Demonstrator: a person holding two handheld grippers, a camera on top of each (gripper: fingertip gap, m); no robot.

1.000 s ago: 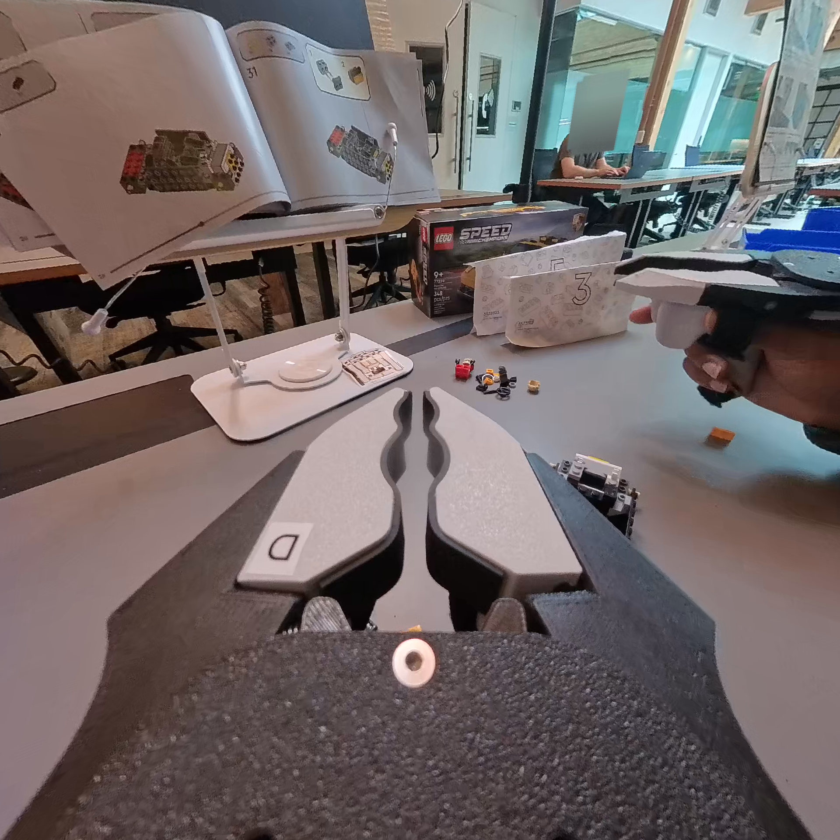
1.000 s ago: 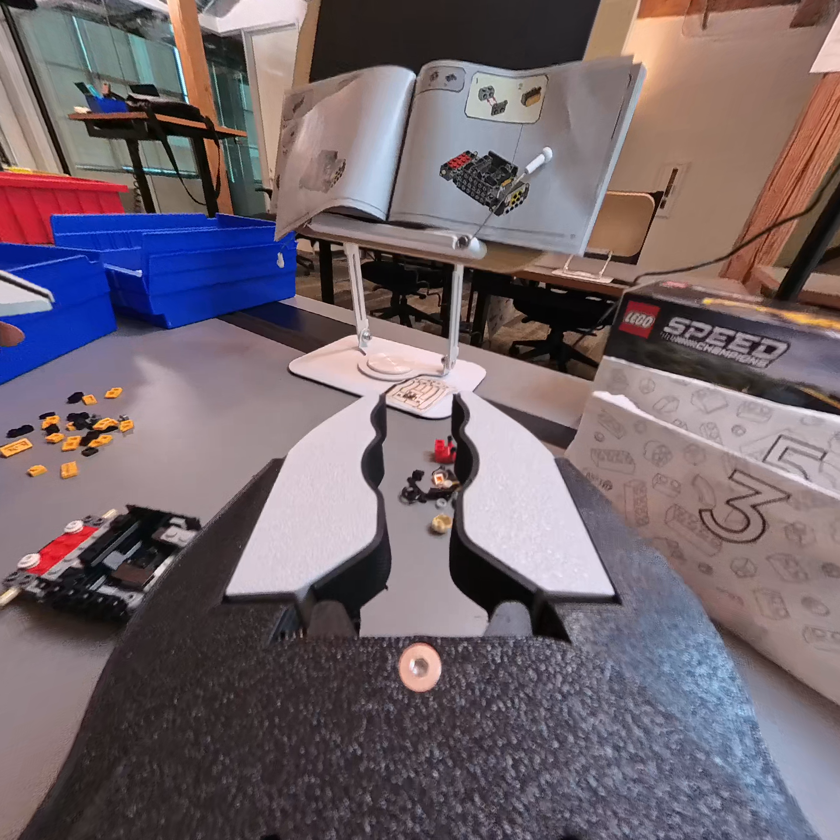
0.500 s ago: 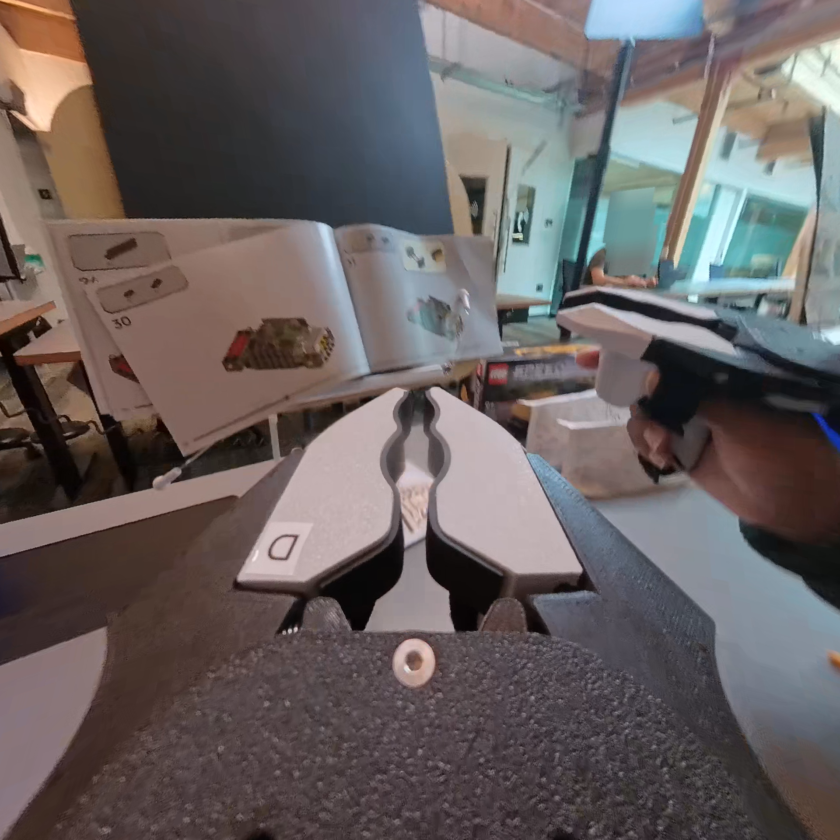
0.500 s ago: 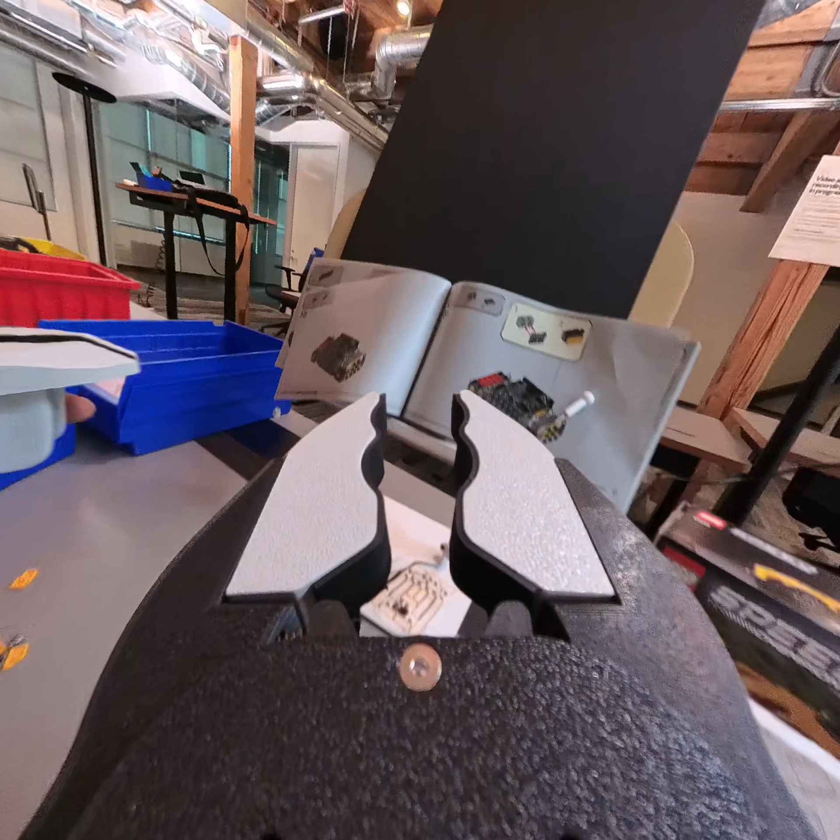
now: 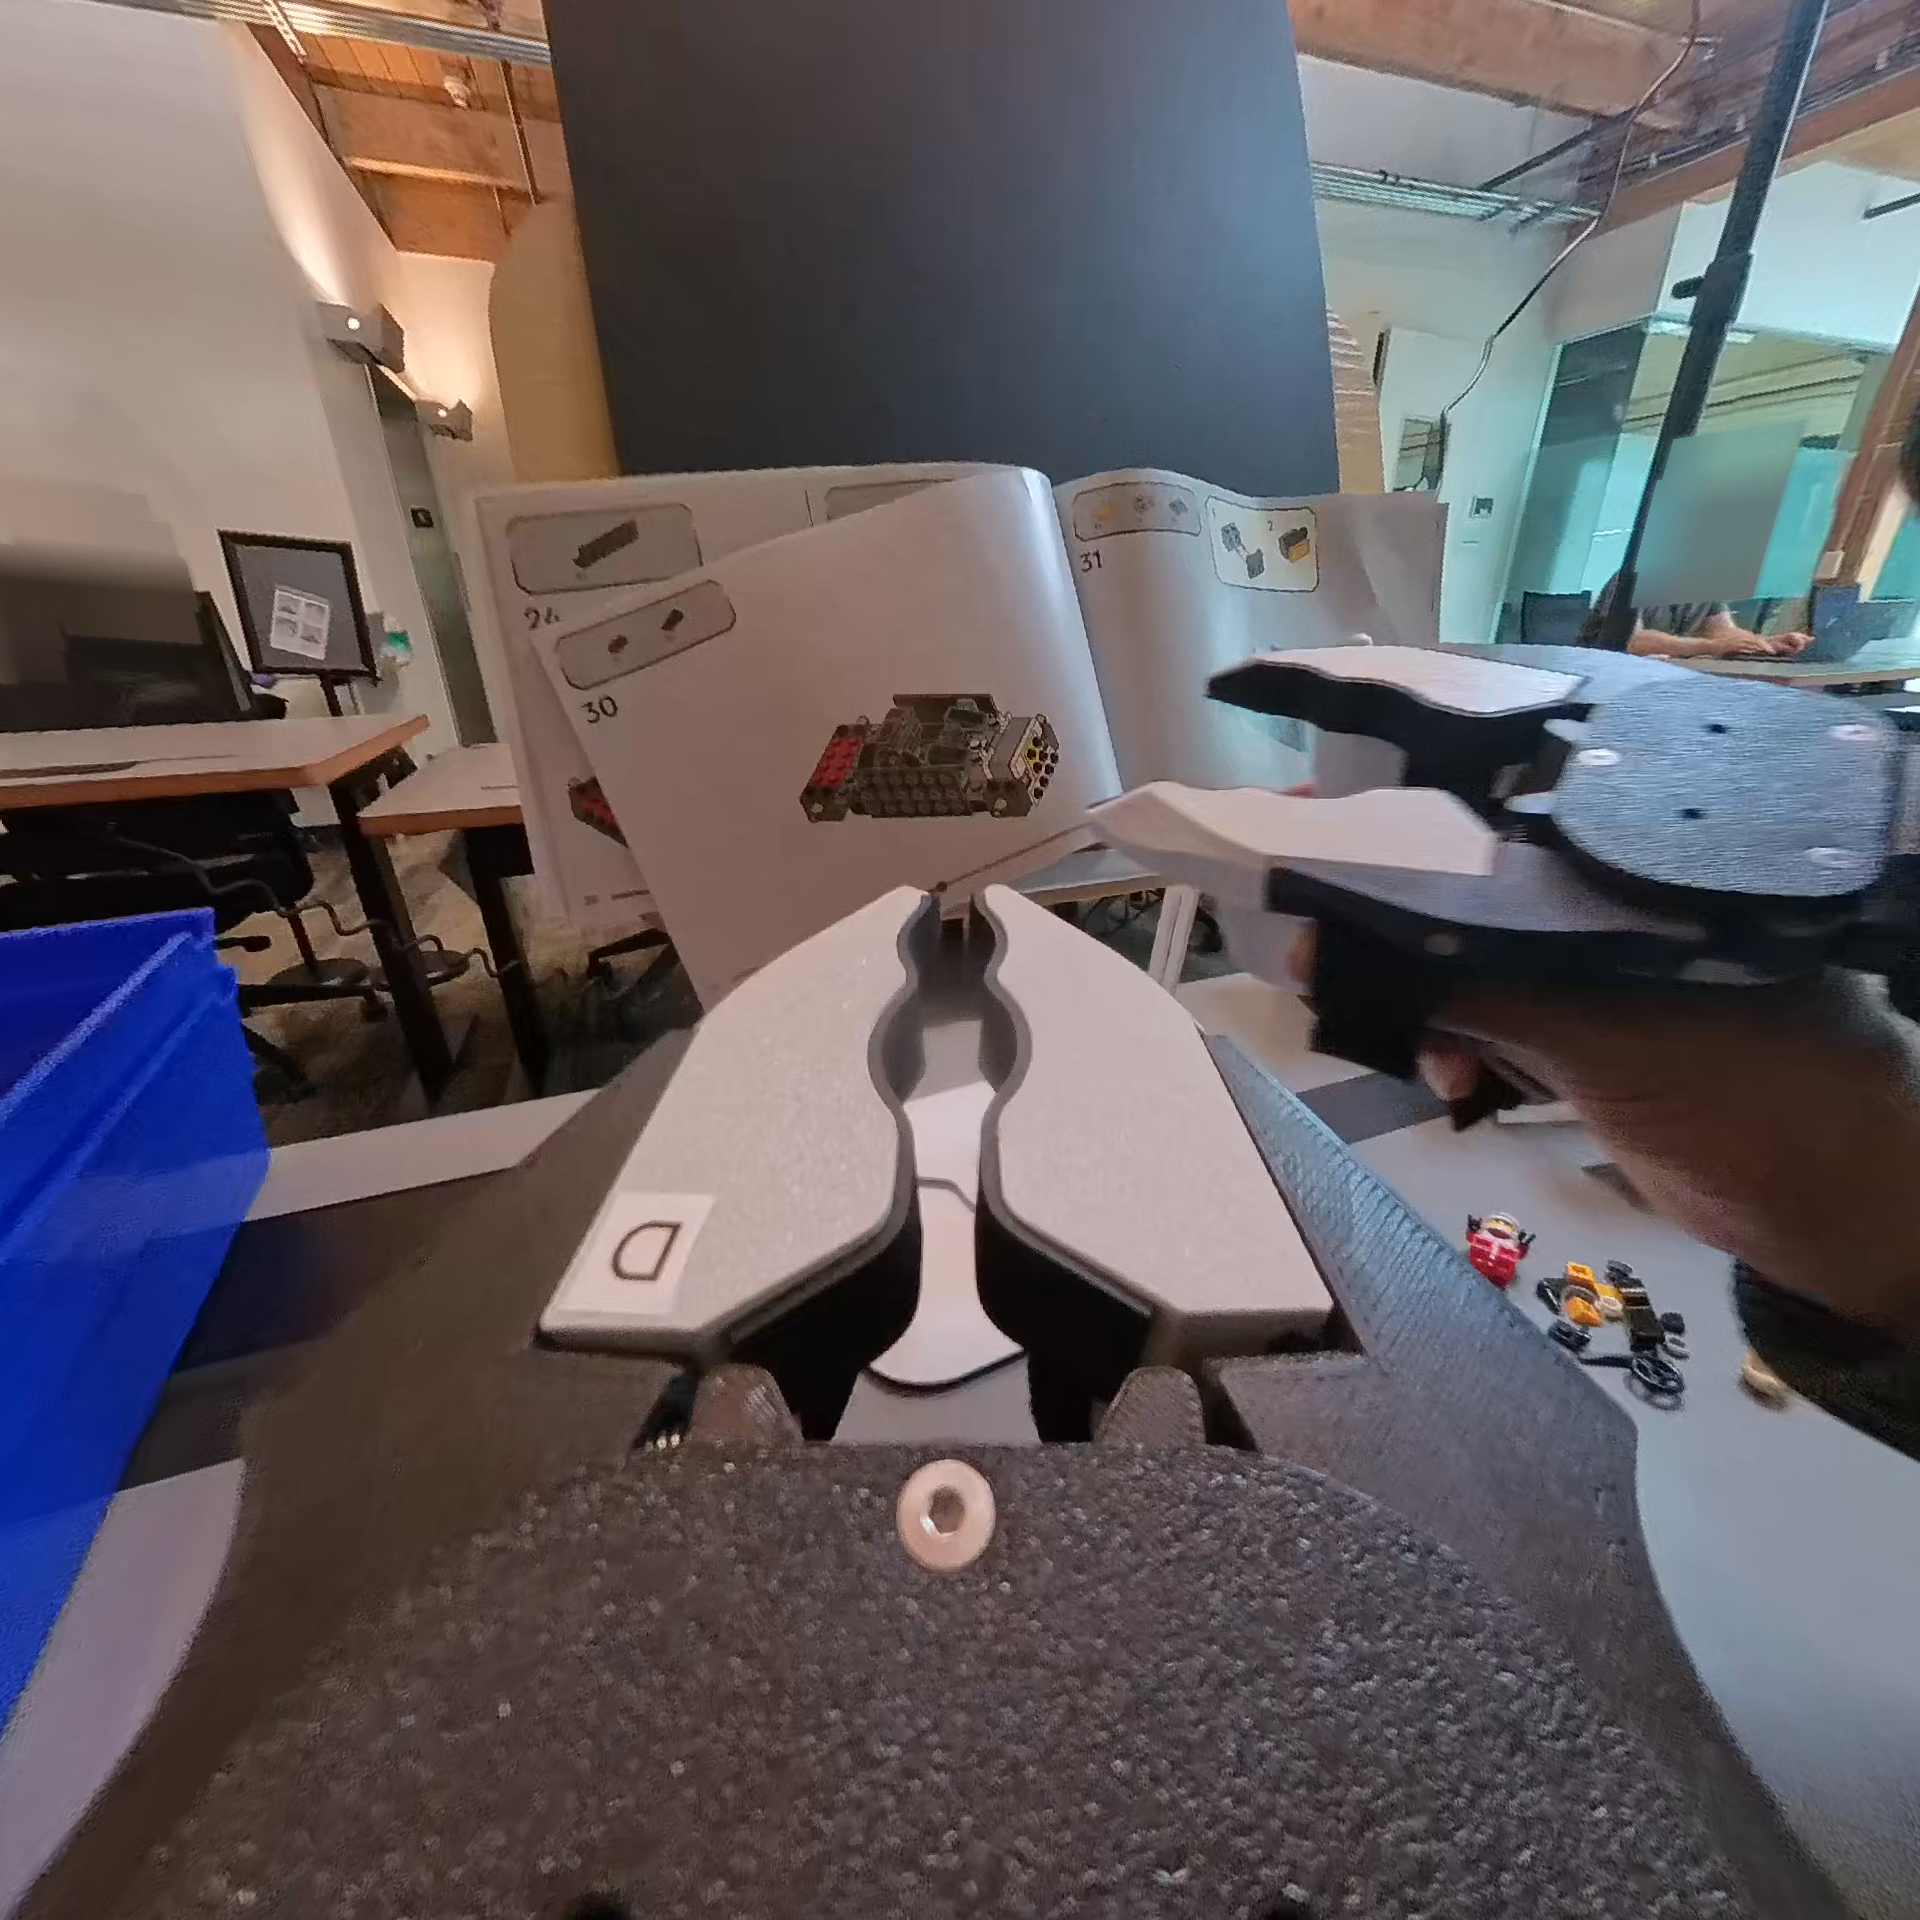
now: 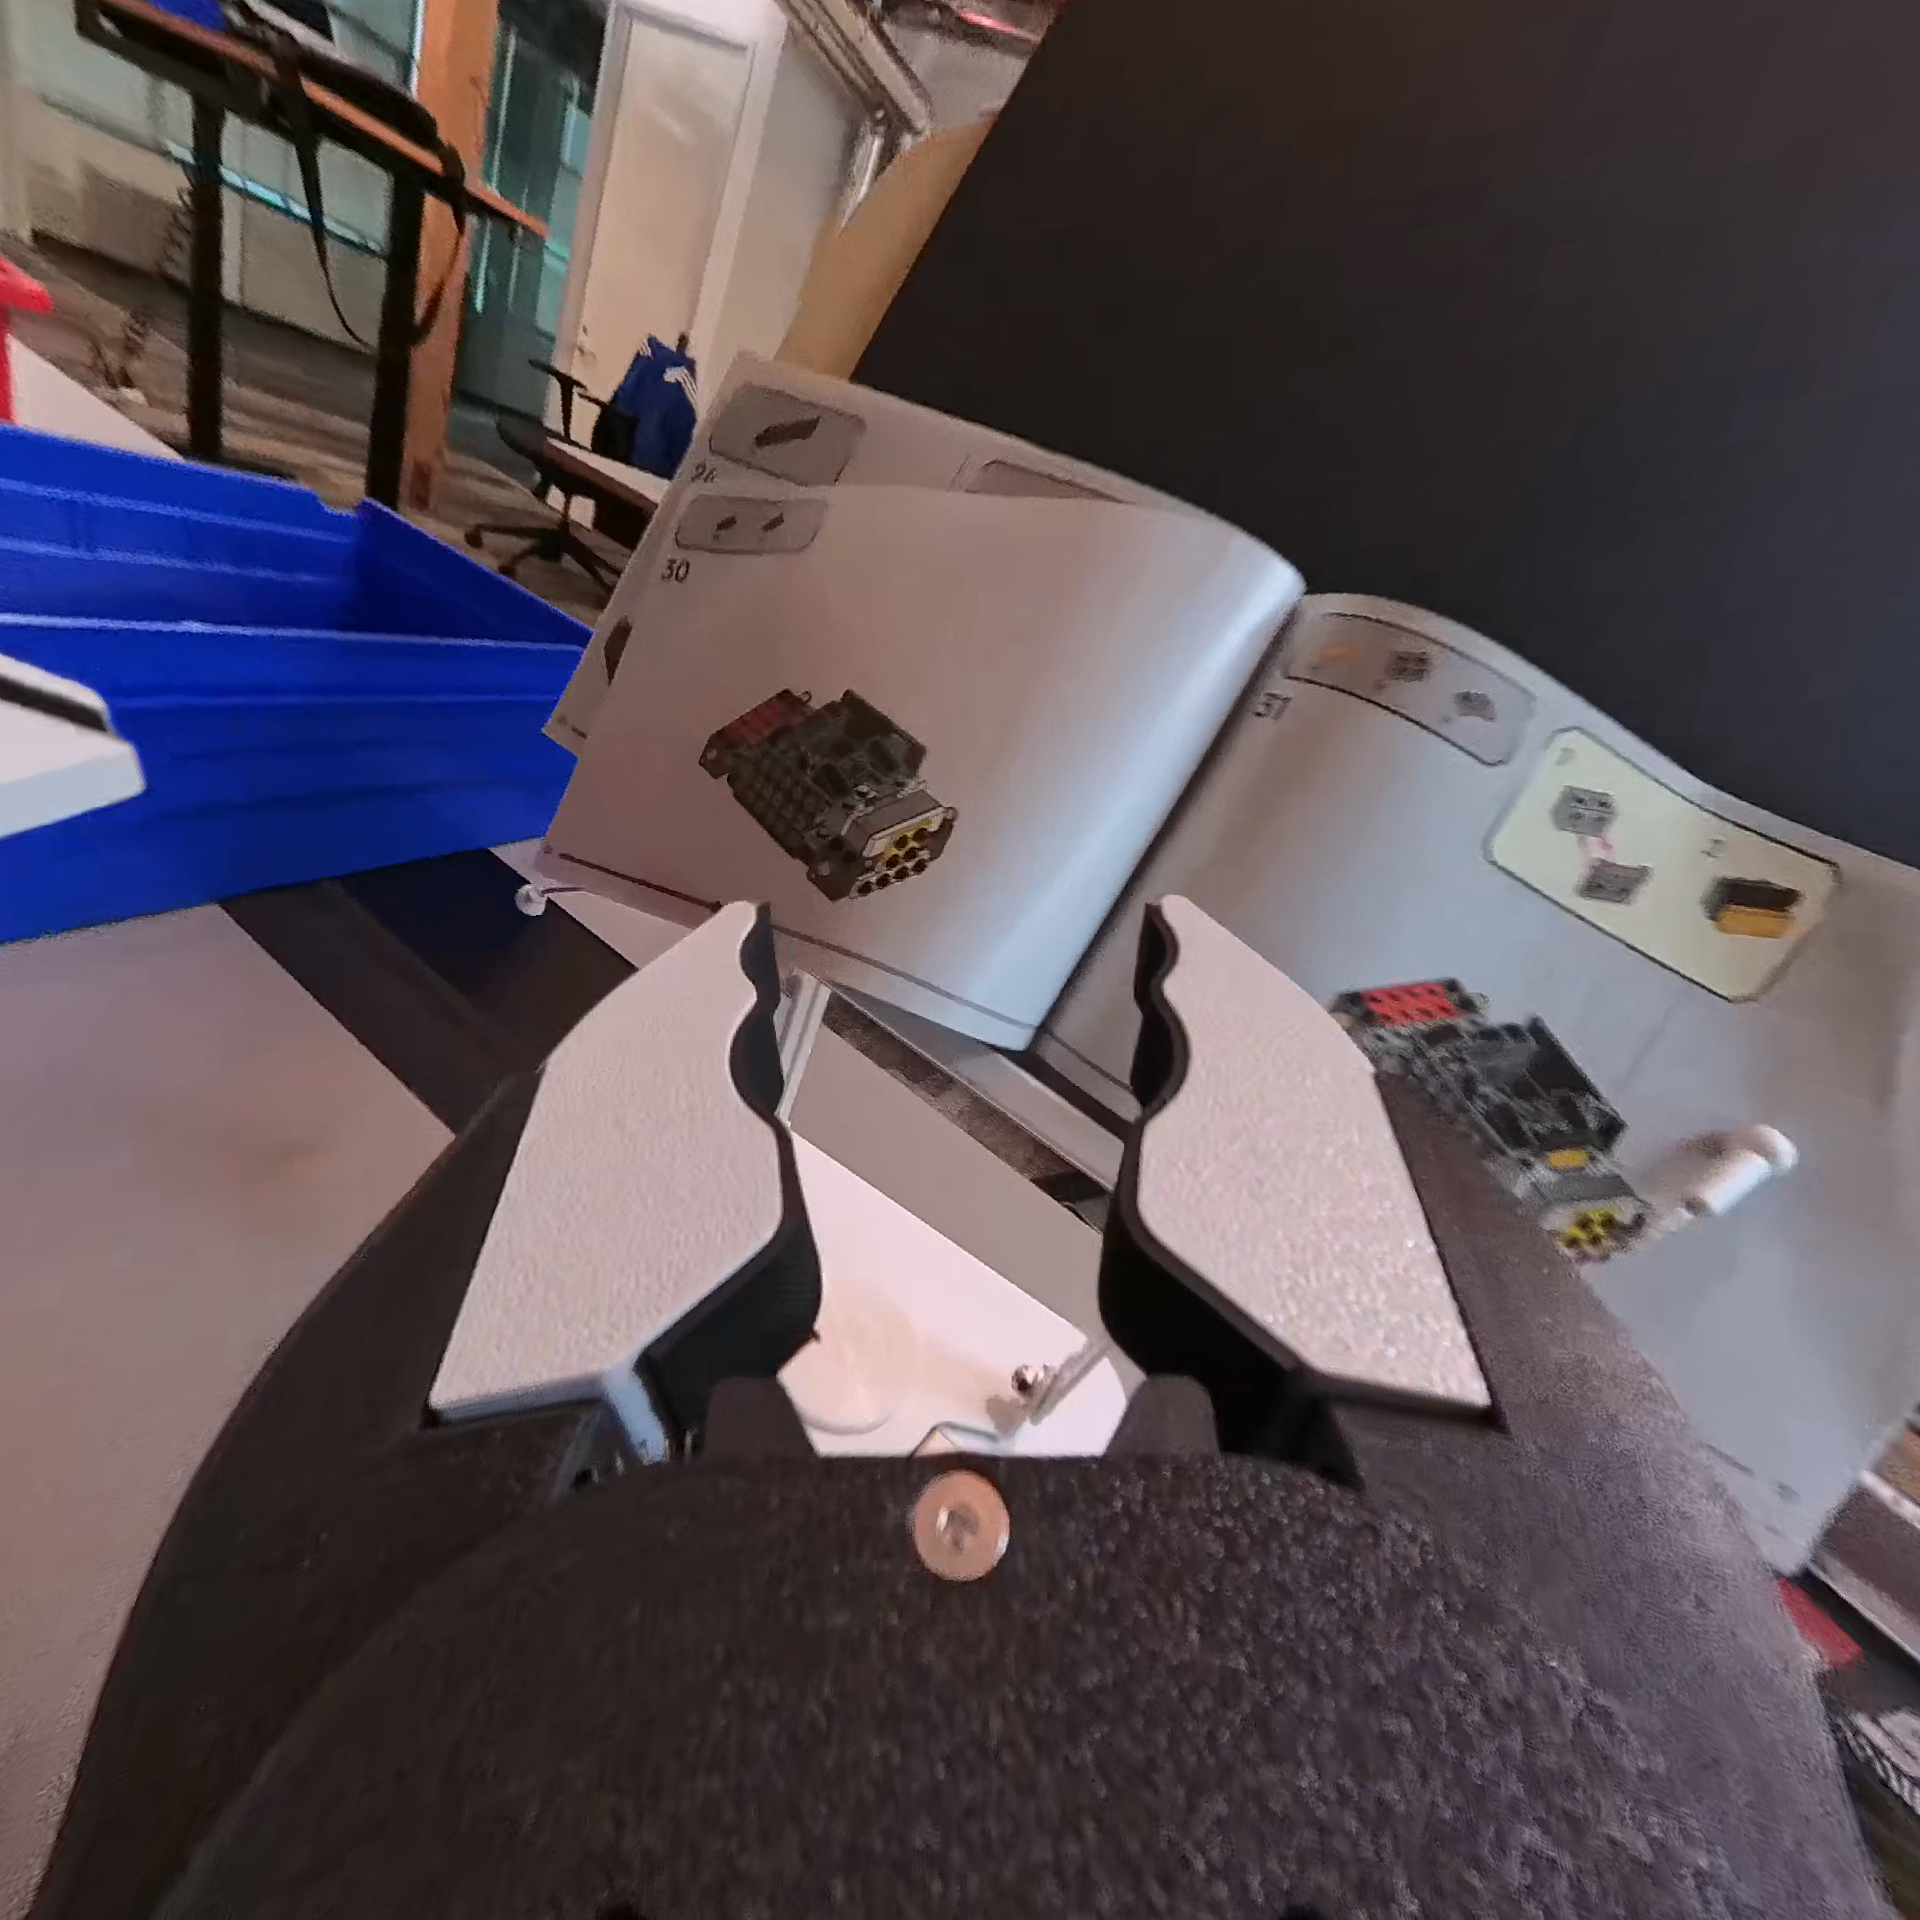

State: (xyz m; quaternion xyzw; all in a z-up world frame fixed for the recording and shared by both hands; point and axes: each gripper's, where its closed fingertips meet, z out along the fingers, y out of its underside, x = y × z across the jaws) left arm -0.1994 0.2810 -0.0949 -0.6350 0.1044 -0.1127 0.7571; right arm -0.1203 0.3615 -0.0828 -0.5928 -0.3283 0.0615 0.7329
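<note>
A blue bin [image 5: 114,1143] sits at the far left on the grey table [image 6: 156,1195]. The left gripper [image 5: 951,906] is nearly closed on nothing, just below the open instruction booklet [image 5: 852,665] on its white stand [image 6: 935,1299]. The right gripper [image 6: 951,925] is spread wide and empty before the booklet's lower edge. Loose small bricks [image 5: 1600,1299] lie at the right.

My own left gripper's body hides most of the white book stand [image 5: 940,1340]. My right gripper [image 5: 1195,764] covers the instruction booklet's [image 5: 831,665] right page. The blue bin [image 5: 104,1143] runs off the left edge. The small loose bricks [image 5: 1600,1304] are too tiny to identify.
</note>
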